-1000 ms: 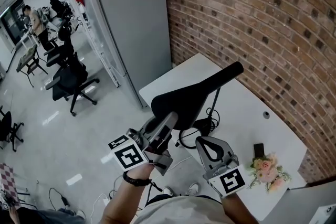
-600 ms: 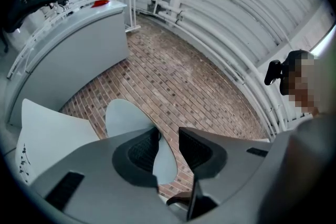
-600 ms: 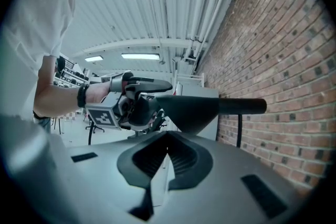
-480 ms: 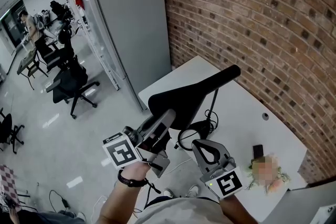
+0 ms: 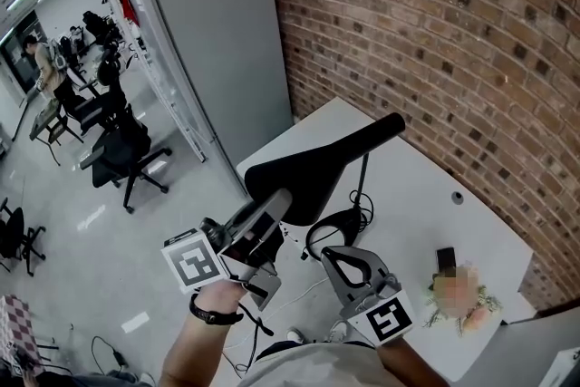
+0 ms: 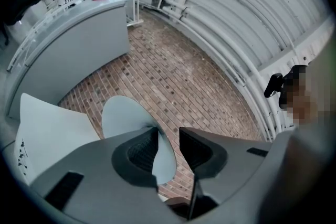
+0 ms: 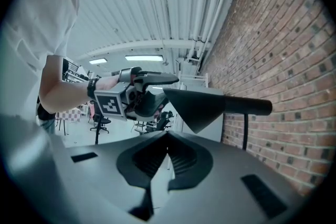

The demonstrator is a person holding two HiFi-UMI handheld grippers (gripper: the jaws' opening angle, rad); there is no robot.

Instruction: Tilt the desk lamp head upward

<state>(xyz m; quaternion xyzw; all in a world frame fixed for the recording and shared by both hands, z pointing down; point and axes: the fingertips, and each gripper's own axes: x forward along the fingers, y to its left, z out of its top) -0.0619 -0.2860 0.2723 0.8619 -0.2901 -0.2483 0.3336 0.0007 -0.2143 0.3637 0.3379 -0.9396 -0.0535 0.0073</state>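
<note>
desk lamp head (image 5: pixel 317 168) is straddled at its rim by the left gripper (image 5: pixel 279 204), jaws just eased apart and released, so the tilt is judged finished; right gripper (image 5: pixel 332 255) is clenched, empty.

I could read no text, label, brand or number anywhere. The only printed marks I saw were the black-and-white square marker patterns (image 5: pixel 193 261) on the left gripper (image 5: pixel 275 202) and right gripper (image 5: pixel 337 256), and they bore no letters or digits.
</note>
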